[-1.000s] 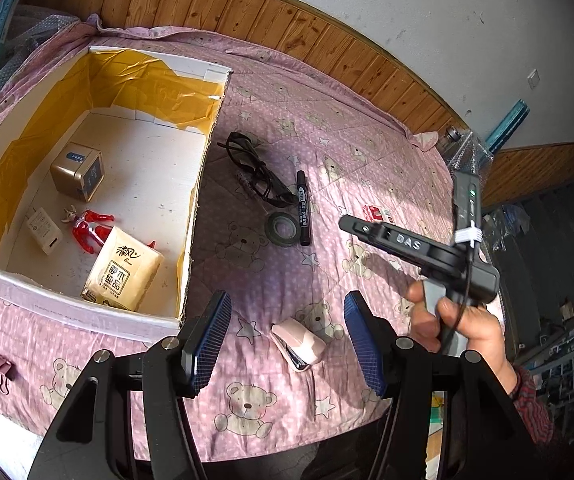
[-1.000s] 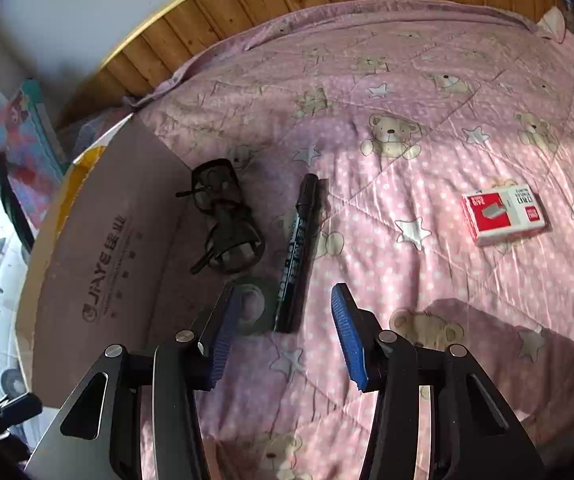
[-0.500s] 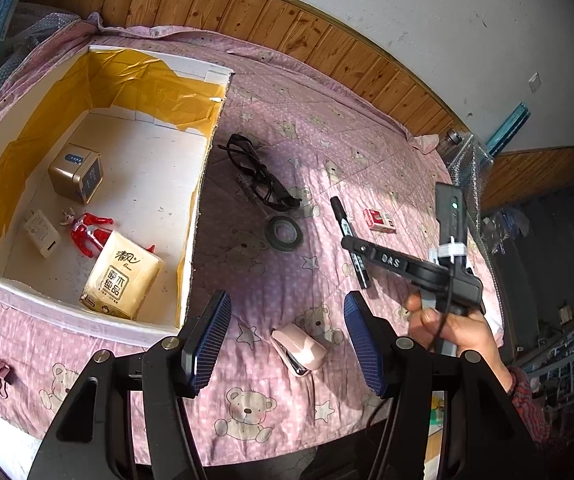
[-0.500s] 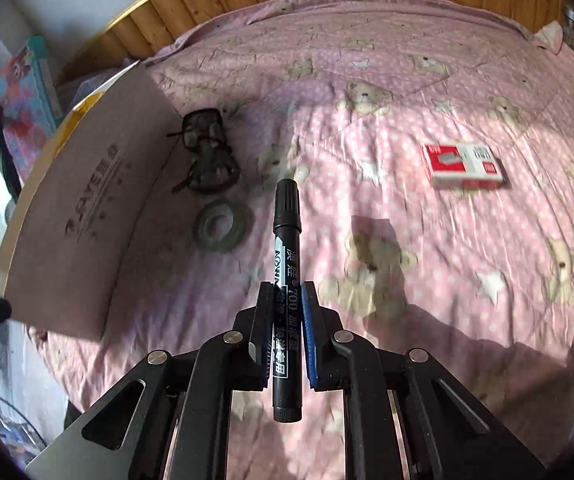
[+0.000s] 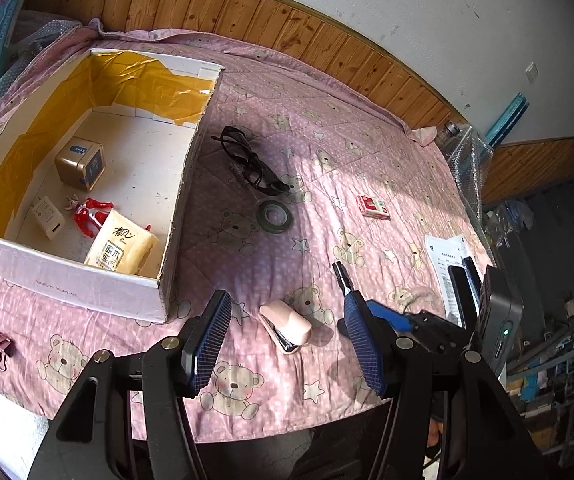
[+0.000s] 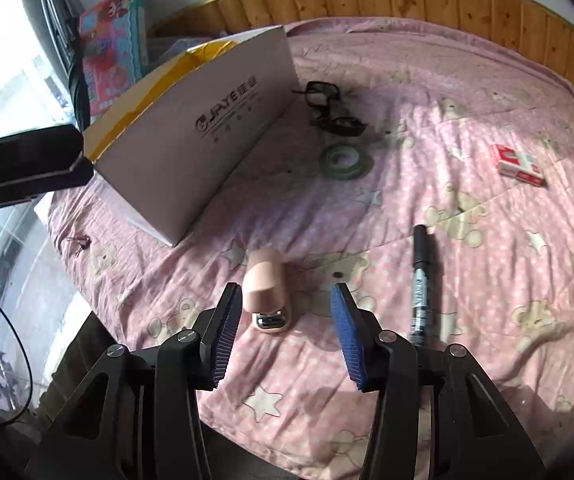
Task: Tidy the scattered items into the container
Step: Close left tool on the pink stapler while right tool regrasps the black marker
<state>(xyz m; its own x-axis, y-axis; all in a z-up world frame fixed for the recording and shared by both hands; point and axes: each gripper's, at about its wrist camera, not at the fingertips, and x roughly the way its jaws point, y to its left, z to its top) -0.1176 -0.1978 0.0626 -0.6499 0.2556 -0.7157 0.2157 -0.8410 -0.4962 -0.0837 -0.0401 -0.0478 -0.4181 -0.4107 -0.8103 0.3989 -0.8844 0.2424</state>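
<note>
Box [image 5: 87, 280] on pink bear-print quilt [image 5: 271, 256] — wood-panelled wall [image 5: 327, 52]

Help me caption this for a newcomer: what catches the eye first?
The big white cardboard box with yellow-taped walls on the pink teddy-bear quilt, already holding a tissue pack. Just beyond the open right gripper lie a pink stapler and a black marker.

Home bedroom; teddy-bear quilt [image 5: 367, 168]; wood wainscot [image 5: 327, 52]
</note>
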